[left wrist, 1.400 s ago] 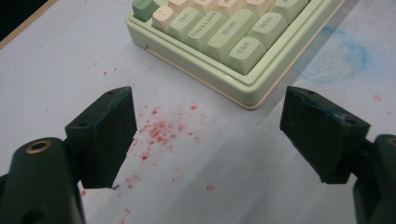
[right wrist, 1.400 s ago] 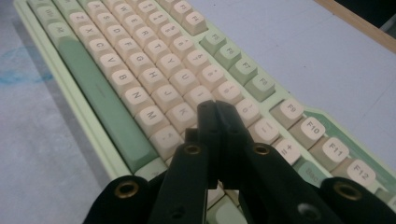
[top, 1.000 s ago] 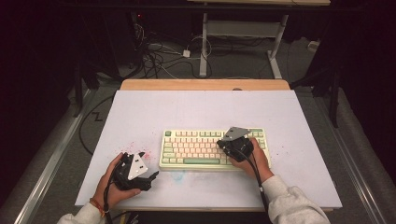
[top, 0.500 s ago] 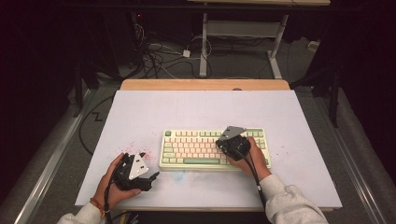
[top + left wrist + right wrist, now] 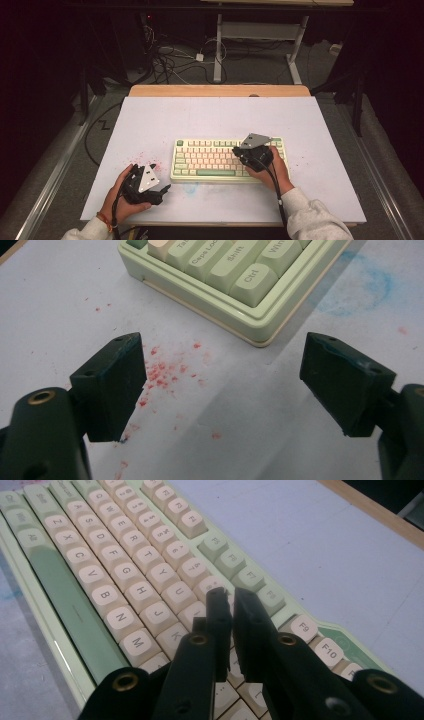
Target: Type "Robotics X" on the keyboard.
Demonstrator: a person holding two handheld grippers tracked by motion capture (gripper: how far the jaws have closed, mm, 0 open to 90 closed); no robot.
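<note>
Two grippers are at work here, and we start with the right gripper (image 5: 231, 605), whose black jaws stand almost together above the keyboard (image 5: 210, 159), with a thin slit of daylight between them. They have just been opening a little, and we see nothing caught between them. In the right gripper view the tips hang over the upper key rows, near the number keys, with the letter rows running off to the left and the pale green function keys (image 5: 235, 562) to the right; whether the tips touch a key we cannot tell. From the high view the right gripper (image 5: 252, 152) sits over the right end of the keyboard, the person's right hand (image 5: 272, 170) behind it and a light sleeve (image 5: 312, 217) trailing back toward the table's near edge.

The left gripper (image 5: 220, 385) has its jaws spread wide, holding nothing, just off the keyboard's near left corner, where the Ctrl key (image 5: 252, 282) shows. Between its jaws the white table top (image 5: 220, 117) is speckled with red flecks (image 5: 162, 372), and a blue smudge (image 5: 372, 287) lies beyond. In the high view the left gripper (image 5: 145, 185) rests low on the table, left of the keyboard and apart from it. The keyboard lies flat at the table's middle, toward the near side.
</note>
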